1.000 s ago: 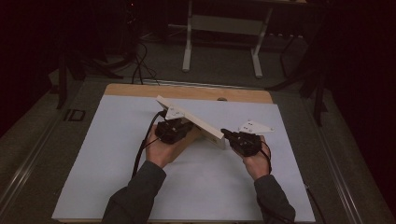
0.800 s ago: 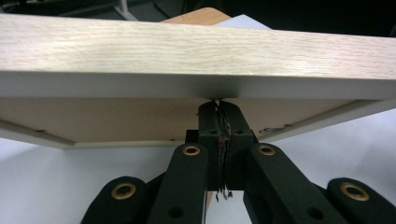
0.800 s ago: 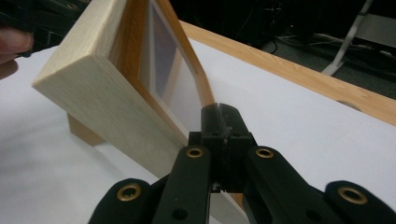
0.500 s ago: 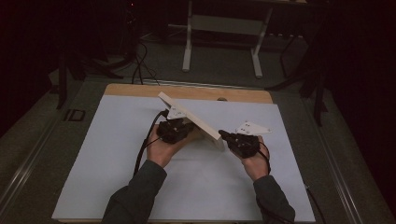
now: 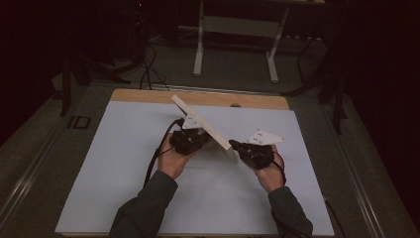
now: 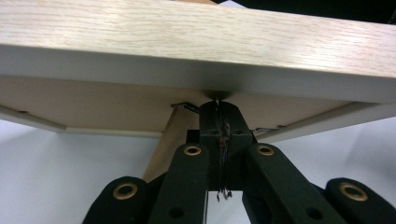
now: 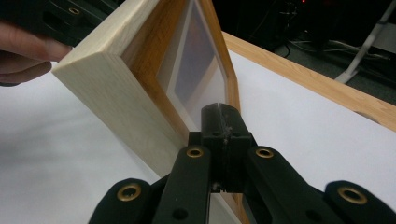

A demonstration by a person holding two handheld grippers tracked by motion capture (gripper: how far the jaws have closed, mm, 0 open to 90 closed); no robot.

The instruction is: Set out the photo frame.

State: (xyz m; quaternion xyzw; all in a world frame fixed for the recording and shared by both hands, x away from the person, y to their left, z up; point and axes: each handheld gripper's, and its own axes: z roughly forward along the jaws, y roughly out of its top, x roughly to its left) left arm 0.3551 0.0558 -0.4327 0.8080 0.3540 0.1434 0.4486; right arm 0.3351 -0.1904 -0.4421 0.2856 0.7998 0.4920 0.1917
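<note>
Wooden picture frame [image 5: 203,124] had tilted steeper over the white bench [image 5: 124,168], left claw [image 5: 190,140] and right claw [image 5: 236,147] pressed together against it, suggesting repositioning.

A: From above, the left tool [image 5: 190,140] sits half under the tilted wooden frame [image 5: 202,123], so what its jaws meet there is hidden.

B: In the left gripper view the frame [image 6: 196,42] runs off both side edges, and its underside is blurred close up.

A: The right tool [image 5: 236,147] meets the frame's low end, but the contact is too small to read from above.

B: In the right gripper view the pane [image 7: 194,74] is hazy; what it holds is unclear. The hand [image 7: 25,53] is cut by the left edge.

A: The tabletop [image 5: 124,163] near edge hides behind the sleeves.
</note>
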